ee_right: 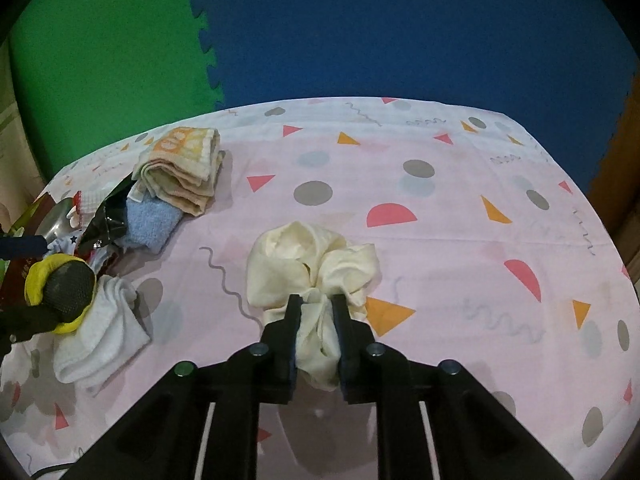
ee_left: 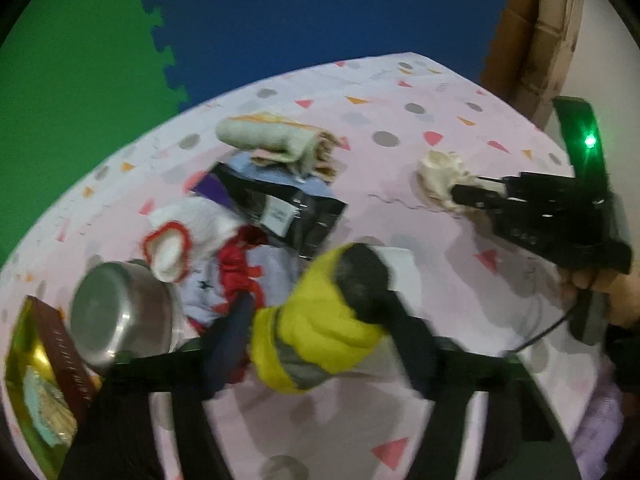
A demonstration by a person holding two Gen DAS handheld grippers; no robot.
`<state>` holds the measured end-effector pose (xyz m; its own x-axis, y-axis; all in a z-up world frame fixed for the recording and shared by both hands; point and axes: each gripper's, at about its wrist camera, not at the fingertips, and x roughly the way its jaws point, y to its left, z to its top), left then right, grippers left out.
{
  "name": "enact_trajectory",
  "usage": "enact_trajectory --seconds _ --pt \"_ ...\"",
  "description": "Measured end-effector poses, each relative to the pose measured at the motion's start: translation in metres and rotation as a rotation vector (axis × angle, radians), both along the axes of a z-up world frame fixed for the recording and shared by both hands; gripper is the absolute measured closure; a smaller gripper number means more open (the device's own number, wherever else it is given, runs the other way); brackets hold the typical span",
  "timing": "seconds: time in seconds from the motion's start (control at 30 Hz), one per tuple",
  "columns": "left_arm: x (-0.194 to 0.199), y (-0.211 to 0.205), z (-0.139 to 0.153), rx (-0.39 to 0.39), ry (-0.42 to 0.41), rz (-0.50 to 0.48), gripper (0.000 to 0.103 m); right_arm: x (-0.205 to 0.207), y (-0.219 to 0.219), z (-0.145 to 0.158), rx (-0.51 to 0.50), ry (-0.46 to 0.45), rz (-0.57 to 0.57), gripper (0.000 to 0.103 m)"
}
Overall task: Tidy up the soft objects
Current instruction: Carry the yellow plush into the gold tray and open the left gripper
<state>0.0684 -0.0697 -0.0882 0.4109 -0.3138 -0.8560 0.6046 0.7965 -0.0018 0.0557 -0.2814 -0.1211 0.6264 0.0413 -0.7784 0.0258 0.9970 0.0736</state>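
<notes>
My right gripper point(ee_right: 317, 302) is shut on a crumpled cream cloth point(ee_right: 308, 264) that rests on the pink patterned table cover point(ee_right: 440, 240); the gripper and cloth also show in the left wrist view point(ee_left: 440, 178). My left gripper point(ee_left: 304, 300) is shut on a yellow and black soft object point(ee_left: 320, 320), blurred, held above the table; it also shows at the left of the right wrist view point(ee_right: 60, 292). A white cloth point(ee_right: 100, 332) lies under it. A folded orange-beige towel point(ee_right: 184, 168) and a blue towel point(ee_right: 150, 226) lie at the back left.
A steel pot point(ee_left: 116, 316), a black packet point(ee_left: 280, 208), red-trimmed white cloths point(ee_left: 172, 248) and a gold box point(ee_left: 36, 380) crowd the left side. Green and blue foam mats point(ee_right: 360, 32) cover the floor beyond the table edge. A cardboard box point(ee_left: 536, 40) stands at the right.
</notes>
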Motion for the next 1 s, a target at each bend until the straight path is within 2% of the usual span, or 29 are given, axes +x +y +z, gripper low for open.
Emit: enact_trajectory --seconds 0.17,0.2,0.3,0.5,0.8,0.9,0.93,0.97,1.0 --pt "-0.004 -0.001 0.006 -0.03 -0.002 0.005 0.062 0.001 0.009 -0.001 -0.03 0.006 0.038 0.066" --pt "-0.004 -0.001 0.007 -0.036 0.002 0.008 0.063 0.001 0.012 -0.001 -0.045 0.008 0.041 0.065" --pt "-0.005 0.002 0.016 -0.052 -0.013 0.025 0.064 0.001 0.017 -0.001 -0.082 0.01 0.045 0.063" --pt "-0.003 0.019 0.036 -0.154 0.015 0.064 0.064 0.001 0.012 0.0 -0.054 0.012 0.04 0.062" --pt "0.001 0.051 0.056 -0.178 -0.023 0.191 0.065 0.002 0.012 -0.001 -0.05 0.014 0.047 0.058" --pt "0.006 0.071 0.06 -0.173 -0.034 0.257 0.065 0.002 0.014 -0.002 -0.041 0.02 0.069 0.048" --pt "0.008 0.077 0.061 -0.169 -0.035 0.278 0.065 0.003 0.017 -0.003 -0.041 0.026 0.083 0.038" --pt "0.009 0.084 0.062 -0.168 -0.036 0.301 0.065 0.005 0.022 -0.004 -0.061 0.033 0.1 0.032" --pt "0.012 0.096 0.063 -0.17 -0.038 0.334 0.065 0.005 0.025 -0.004 -0.082 0.034 0.1 0.032"
